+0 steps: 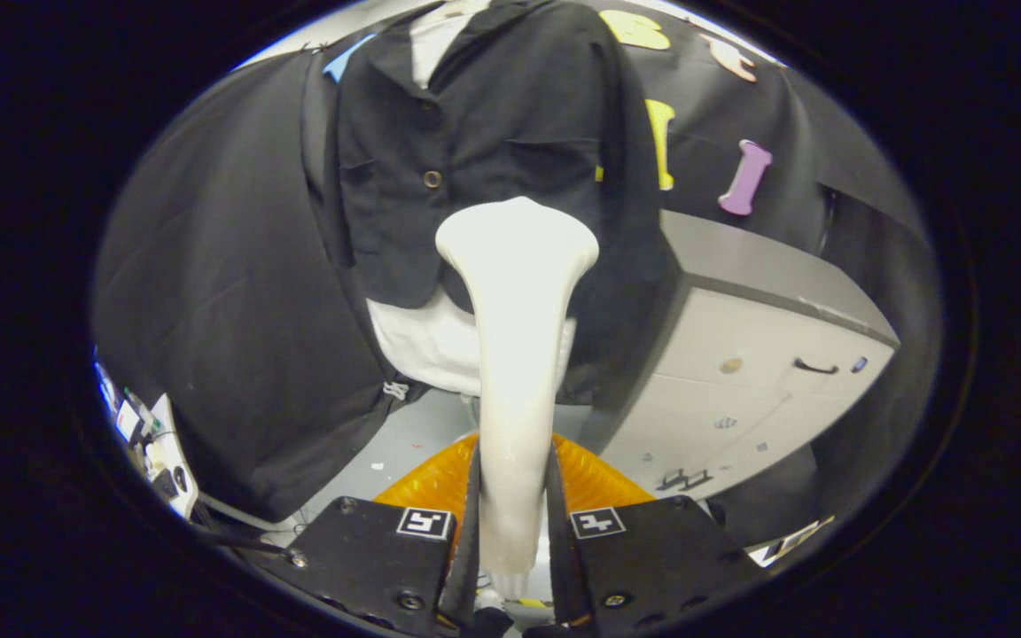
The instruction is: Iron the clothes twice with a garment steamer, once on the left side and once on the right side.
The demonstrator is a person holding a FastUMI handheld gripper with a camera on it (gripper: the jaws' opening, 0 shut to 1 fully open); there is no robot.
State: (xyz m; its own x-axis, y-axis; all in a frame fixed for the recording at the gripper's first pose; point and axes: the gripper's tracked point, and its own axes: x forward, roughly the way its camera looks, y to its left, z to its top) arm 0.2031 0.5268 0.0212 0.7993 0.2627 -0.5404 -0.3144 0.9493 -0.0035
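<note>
- Cloth (209, 310), black, makes up the booth's wall beyond the gripper and hangs down to the floor on the left.
- Jacket (493, 124), black, hangs upright straight ahead of the gripper, in front of that cloth; it has a brown button (432, 179) near its front edge, a chest pocket on each side and an open collar.
- Cabinet (759, 372), pale grey with a darker top, stands to the right of the jacket and close beside it; a dark handle (815, 367) sits on its front.
- Shirt (426, 341), white, hangs under the jacket; its hem shows below the jacket's lower edge and a strip of it shows at the collar.
- Steamer (515, 354), cream-white, rises from between the gripper's fingers; its handle is narrow at the fingers and flares into a wide head that lies in front of the jacket's lower middle. Whether the head touches the cloth of the jacket cannot be told.
- Gripper (515, 532) is closed on the steamer's handle, both black fingers pressed against its sides; each finger block bears a small square black-and-white marker.
- Orange ribbed piece (440, 483) shows just behind the fingers, on both sides of the handle.
- Floor (413, 434), pale grey, shows below the shirt's hem.
- Clutter (151, 443) of small items lies low on the far left, too small to tell apart.
</note>
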